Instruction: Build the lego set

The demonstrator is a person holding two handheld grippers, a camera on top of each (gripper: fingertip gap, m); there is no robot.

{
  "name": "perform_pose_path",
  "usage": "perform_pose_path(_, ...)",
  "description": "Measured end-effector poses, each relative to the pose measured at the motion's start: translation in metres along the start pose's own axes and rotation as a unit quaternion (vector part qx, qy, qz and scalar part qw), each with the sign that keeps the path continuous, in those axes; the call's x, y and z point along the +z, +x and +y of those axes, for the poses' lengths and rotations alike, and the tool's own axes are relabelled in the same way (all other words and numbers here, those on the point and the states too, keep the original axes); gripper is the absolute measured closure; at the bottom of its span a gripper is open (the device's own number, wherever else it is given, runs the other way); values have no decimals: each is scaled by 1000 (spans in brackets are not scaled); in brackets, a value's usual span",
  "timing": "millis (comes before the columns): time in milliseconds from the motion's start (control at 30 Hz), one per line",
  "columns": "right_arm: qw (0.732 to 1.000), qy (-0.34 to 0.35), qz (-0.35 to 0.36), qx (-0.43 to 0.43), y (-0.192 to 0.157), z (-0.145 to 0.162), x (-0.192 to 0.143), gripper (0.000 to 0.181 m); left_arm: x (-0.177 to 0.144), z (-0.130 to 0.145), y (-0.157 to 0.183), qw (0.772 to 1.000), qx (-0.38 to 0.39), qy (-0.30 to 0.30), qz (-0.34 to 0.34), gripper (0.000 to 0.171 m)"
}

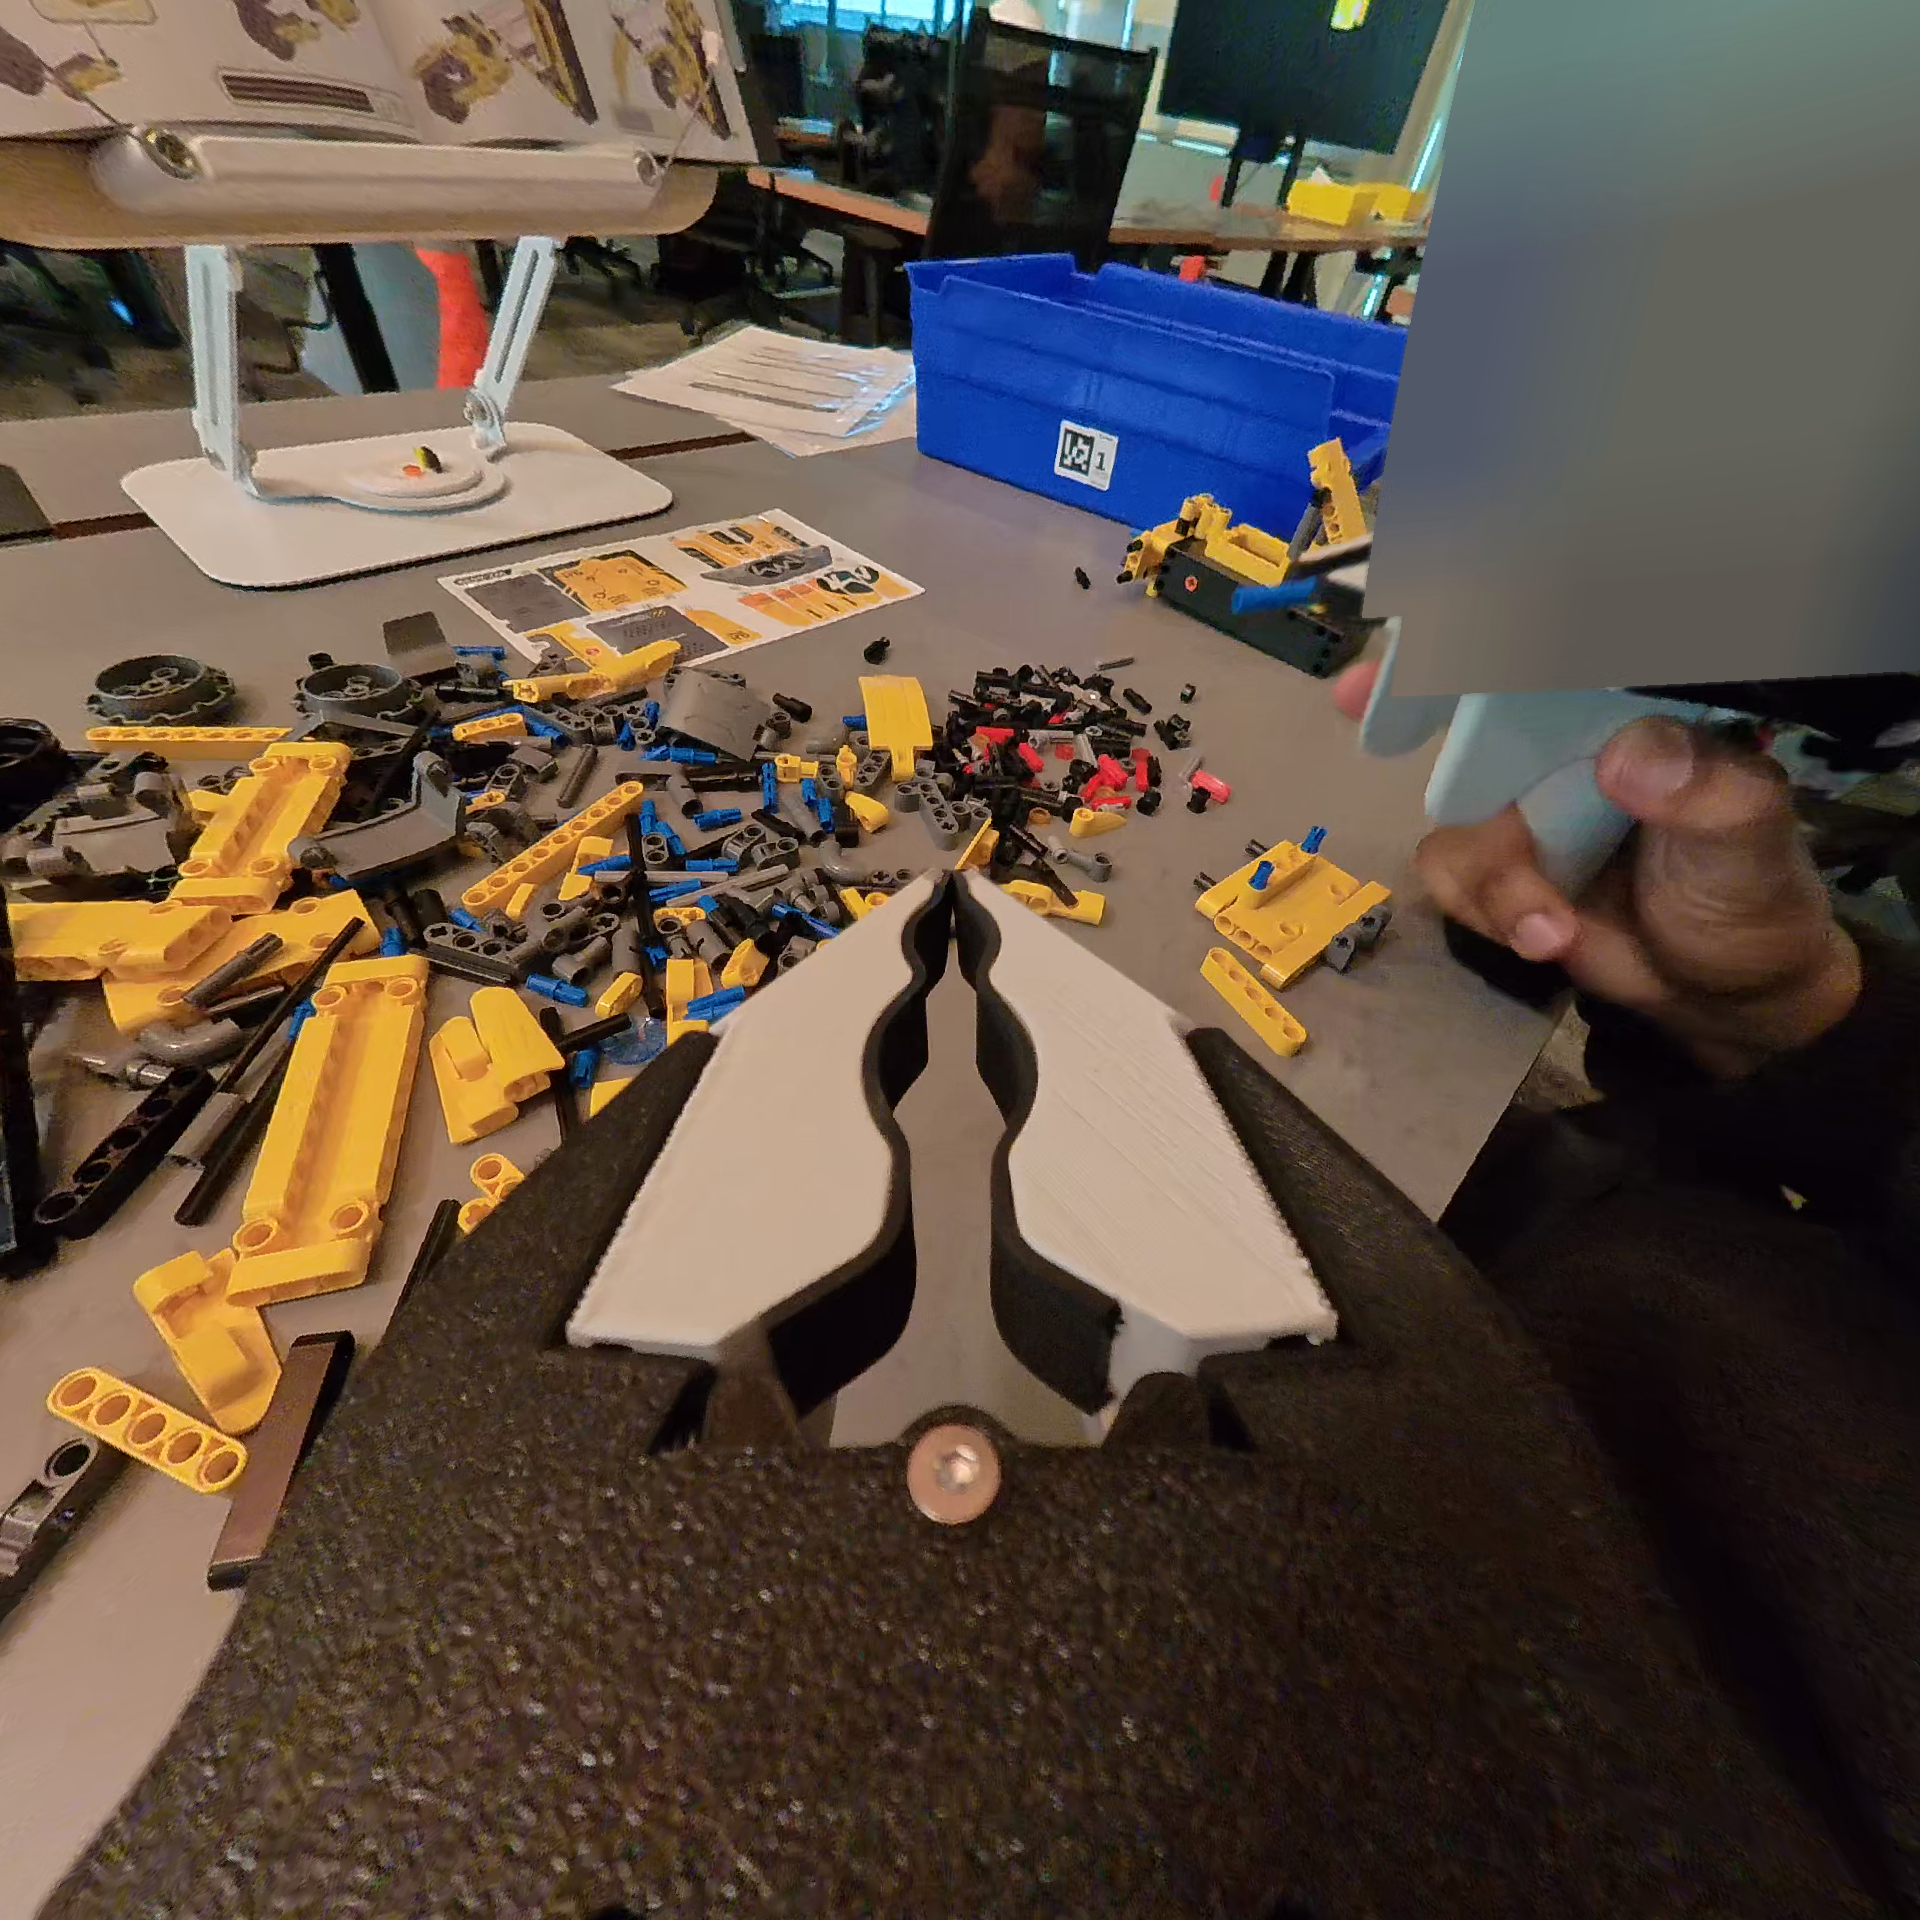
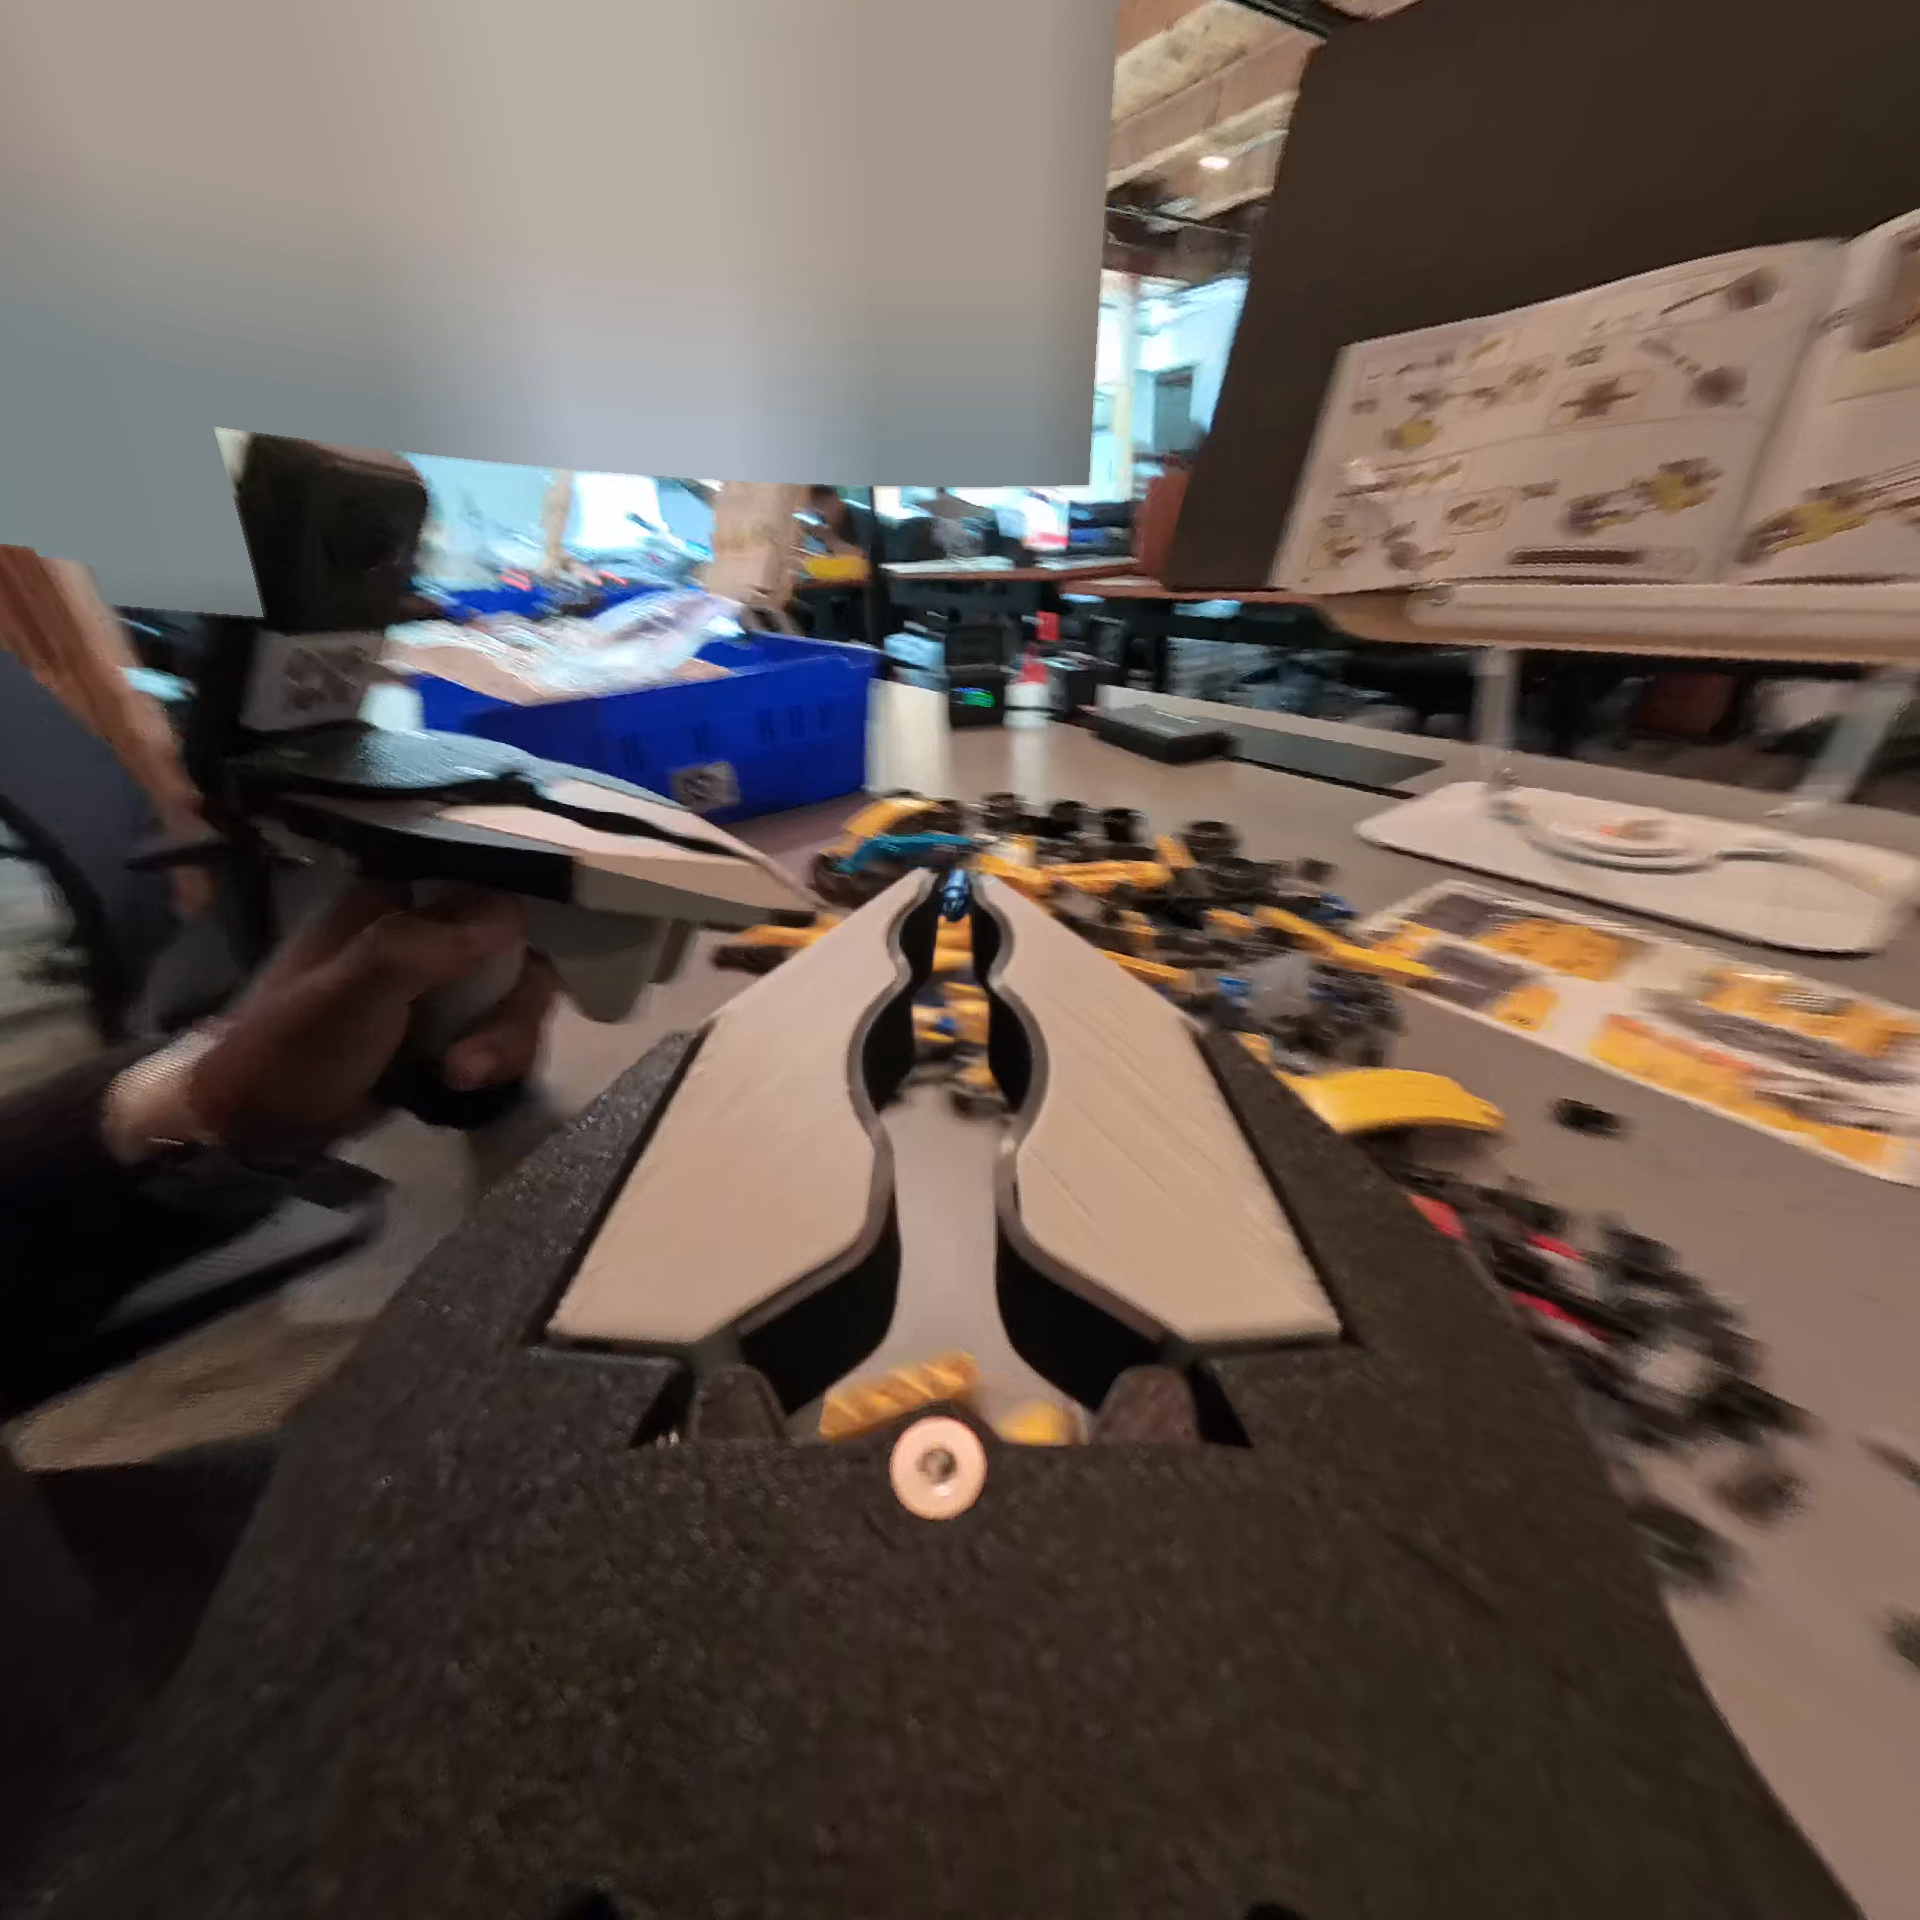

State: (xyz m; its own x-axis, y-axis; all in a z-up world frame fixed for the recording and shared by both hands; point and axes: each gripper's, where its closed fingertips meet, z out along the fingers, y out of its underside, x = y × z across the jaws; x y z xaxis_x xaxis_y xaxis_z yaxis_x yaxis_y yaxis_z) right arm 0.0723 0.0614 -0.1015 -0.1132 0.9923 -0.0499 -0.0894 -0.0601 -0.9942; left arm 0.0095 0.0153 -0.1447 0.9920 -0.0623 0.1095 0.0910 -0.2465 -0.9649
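My left gripper (image 1: 952,881) is shut with nothing between its tips, held over a spread of small yellow, black, blue, grey and red building pieces (image 1: 644,831) on the grey table. It also shows in the right wrist view (image 2: 769,883), held in a hand. My right gripper (image 2: 954,891) is shut on a small blue pin (image 2: 954,900). In the left wrist view the blue pin (image 1: 1273,597) shows beside a partly built yellow and black assembly (image 1: 1236,566); most of the right gripper is hidden by a blurred patch. The right wrist view is motion-blurred.
A blue bin (image 1: 1143,416) stands at the back. A white book stand (image 1: 395,499) holds an open instruction booklet (image 2: 1558,436). A sticker sheet (image 1: 686,592) and loose papers (image 1: 779,384) lie nearby. A small yellow subassembly (image 1: 1288,914) sits near the table's right edge (image 1: 1496,1143). The left gripper's tips are roughly 10 centimeters from the right gripper's. The small yellow subassembly (image 1: 1288,914) sits 12 centimeters or so from the ends of my right fingers.
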Motion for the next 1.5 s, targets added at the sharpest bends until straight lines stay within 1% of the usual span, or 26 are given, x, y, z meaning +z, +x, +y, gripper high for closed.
perform_pose_path(133,994,-9,88,-58,47,-8,-33,177,2,2,-1,1000,-3,-8,-3,171)
perform_pose_path(233,988,-19,143,-51,82,-7,-63,177,4,5,-3,1000,-8,-21,-5,171)
perform_pose_path(333,984,-7,171,-41,97,-11,-88,177,6,6,0,999,-6,-32,-8,171)
perform_pose_path(467,983,1,178,-50,97,-13,-99,177,11,6,15,999,-8,-51,6,171)
perform_pose_path(567,984,11,172,-52,94,-15,-100,177,16,16,26,996,7,-84,13,171)
perform_pose_path(633,985,19,165,-43,93,-17,-102,177,19,21,40,994,7,-104,34,170)
perform_pose_path(667,986,23,163,-38,93,-17,-103,177,22,23,49,993,3,-109,46,168)
perform_pose_path(767,987,28,159,-27,94,-18,-104,177,33,30,82,989,-12,-118,85,151)
perform_pose_path(800,987,27,158,-25,94,-18,-104,177,37,35,88,989,-9,-125,80,147)
perform_pose_path(867,987,28,157,-29,93,-18,-104,177,42,43,95,989,7,-137,59,146)
perform_pose_path(933,987,25,155,-32,90,-18,-103,177,44,48,102,988,19,-145,55,146)
perform_pose_path(1200,986,4,158,-59,85,-13,-98,177,51,67,95,983,59,-175,-8,146)
perform_pose_path(1333,986,3,158,-58,85,-12,-98,176,52,73,90,982,55,-181,-23,147)
perform_pose_path(1500,986,5,157,-54,86,-13,-99,176,49,72,82,983,41,-174,-38,148)
